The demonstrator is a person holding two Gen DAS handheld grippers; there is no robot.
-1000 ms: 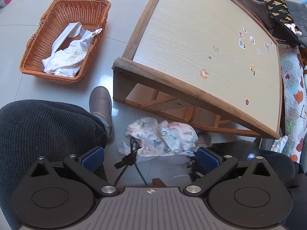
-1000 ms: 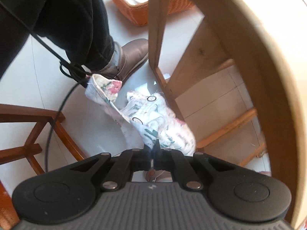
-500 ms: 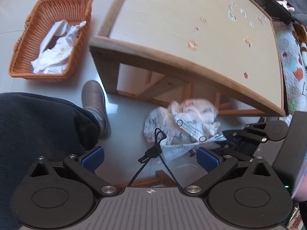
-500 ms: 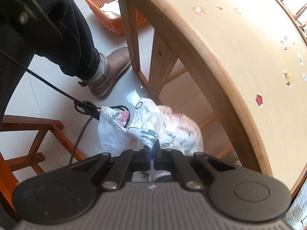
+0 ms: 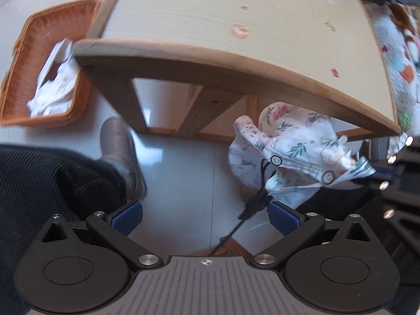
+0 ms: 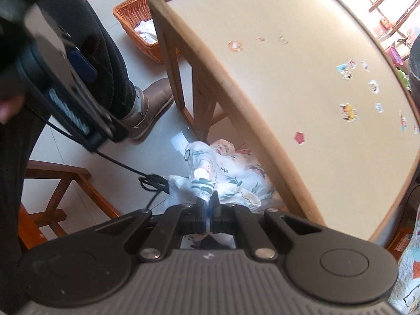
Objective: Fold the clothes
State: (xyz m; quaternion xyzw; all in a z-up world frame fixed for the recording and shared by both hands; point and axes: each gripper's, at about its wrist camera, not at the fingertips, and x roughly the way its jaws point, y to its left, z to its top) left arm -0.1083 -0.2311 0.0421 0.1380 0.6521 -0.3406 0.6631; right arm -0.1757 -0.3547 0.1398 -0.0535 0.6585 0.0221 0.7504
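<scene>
Right wrist: floral garment [image 6: 231,178] pinched in right claw [image 6: 208,204].

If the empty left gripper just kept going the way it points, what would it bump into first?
Probably the bare pale tiled floor. The open left gripper points steeply down at it. The black cable and the hanging floral baby garment lie slightly to the right of that line, though depth is unclear.

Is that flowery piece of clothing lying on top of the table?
No, the floral garment hangs from the shut right gripper below the table edge, whose top holds only stickers.
</scene>
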